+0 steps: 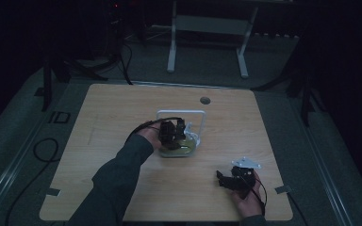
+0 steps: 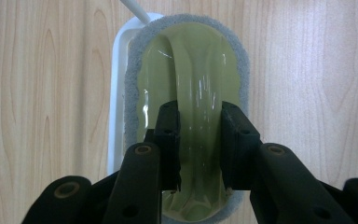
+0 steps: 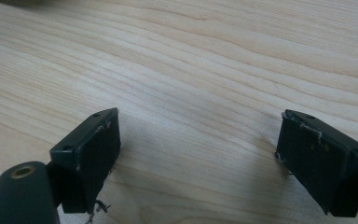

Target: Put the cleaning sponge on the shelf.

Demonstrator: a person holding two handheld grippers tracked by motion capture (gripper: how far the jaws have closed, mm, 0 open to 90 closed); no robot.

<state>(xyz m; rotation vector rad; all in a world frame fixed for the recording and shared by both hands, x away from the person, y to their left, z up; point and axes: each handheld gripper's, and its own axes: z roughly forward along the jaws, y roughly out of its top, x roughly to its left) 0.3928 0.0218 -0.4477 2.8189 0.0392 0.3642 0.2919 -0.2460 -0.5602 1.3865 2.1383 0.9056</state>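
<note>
Wooden table [image 1: 122, 122]: a white tray [image 1: 191, 151] sits mid-table, a round hole [image 1: 205, 100] near the far edge.

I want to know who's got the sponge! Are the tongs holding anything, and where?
The left tongs grip the green sponge scrubber by its raised handle ridge, over the white tray. The right tongs are open, holding nothing.

You see an olive-green scrubber [image 2: 191, 93] edged with grey sponge, in a white tray [image 2: 116, 84] on pale wood-grain table [image 2: 307, 70].
</note>
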